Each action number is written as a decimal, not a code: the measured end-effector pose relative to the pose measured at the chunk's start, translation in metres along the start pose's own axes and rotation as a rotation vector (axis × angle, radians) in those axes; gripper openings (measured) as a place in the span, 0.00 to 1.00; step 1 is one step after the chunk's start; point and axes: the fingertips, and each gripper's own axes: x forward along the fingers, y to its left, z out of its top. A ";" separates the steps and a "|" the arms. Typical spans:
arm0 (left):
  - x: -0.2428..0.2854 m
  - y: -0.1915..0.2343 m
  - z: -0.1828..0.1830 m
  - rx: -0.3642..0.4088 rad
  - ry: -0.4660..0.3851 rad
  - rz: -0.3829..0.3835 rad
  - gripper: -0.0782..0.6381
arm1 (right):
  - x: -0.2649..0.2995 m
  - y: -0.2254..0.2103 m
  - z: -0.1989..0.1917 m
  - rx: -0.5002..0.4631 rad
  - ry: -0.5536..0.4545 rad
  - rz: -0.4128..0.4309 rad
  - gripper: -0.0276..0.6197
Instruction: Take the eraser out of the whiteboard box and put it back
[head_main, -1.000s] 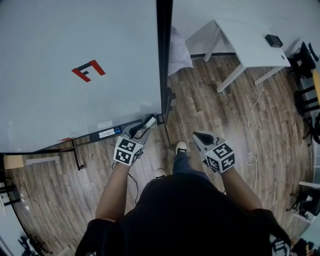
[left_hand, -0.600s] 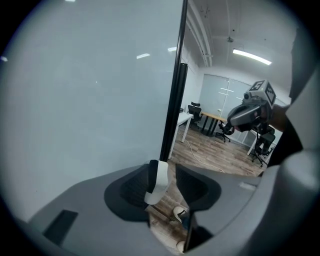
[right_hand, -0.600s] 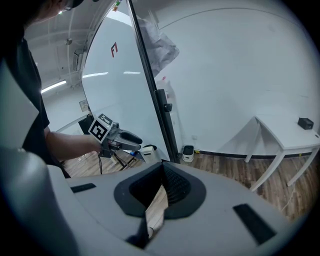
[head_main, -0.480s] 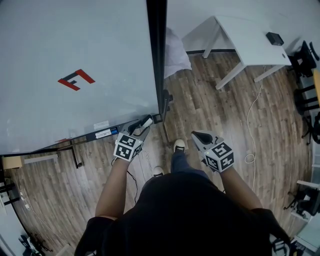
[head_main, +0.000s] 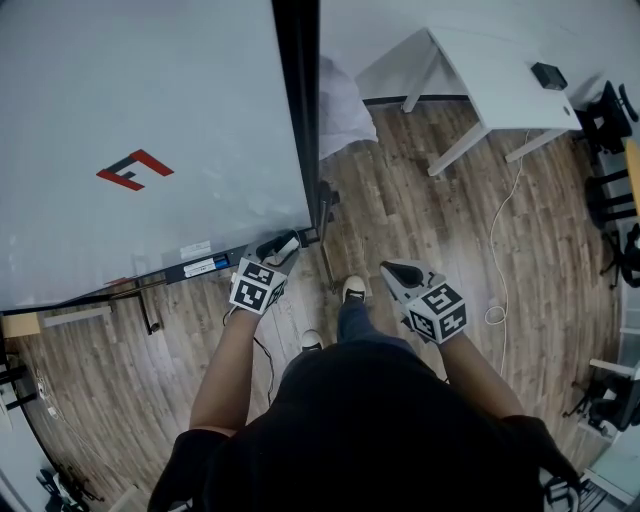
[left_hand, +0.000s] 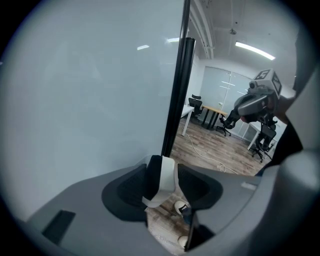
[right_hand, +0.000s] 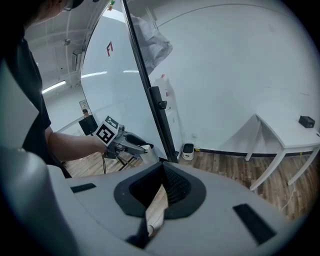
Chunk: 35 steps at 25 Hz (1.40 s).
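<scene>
The eraser (left_hand: 162, 182), white with a black side, is clamped upright between the jaws of the left gripper (head_main: 278, 252); in the head view it sits by the lower right corner of the whiteboard (head_main: 150, 90), at the right end of the dark whiteboard box (head_main: 170, 275) along the board's bottom edge; whether it touches the box cannot be told. The box carries a white and a blue label (head_main: 199, 267), their print too small to read; the board bears one angular mark (head_main: 133, 169), red and dark, shaped like an F, and no other writing shows. The right gripper (right_hand: 162, 175) hangs well apart over the wood floor (head_main: 420, 200), jaws pressed together with nothing between them. The person's two white shoes (head_main: 355, 290) stand between the grippers; farther off is a white table (head_main: 500, 90) with a small black object (head_main: 547, 76) on it, and a white cable (head_main: 505, 260) trails across the floor.
</scene>
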 end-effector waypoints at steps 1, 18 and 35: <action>0.001 0.000 0.000 -0.002 -0.001 0.000 0.37 | 0.000 -0.001 -0.001 0.000 0.002 0.000 0.04; 0.009 0.003 0.002 -0.059 -0.023 0.002 0.36 | -0.002 -0.003 -0.006 0.013 0.006 0.020 0.04; 0.009 0.002 0.001 -0.071 -0.037 -0.004 0.34 | 0.000 0.000 -0.002 0.009 0.004 0.020 0.04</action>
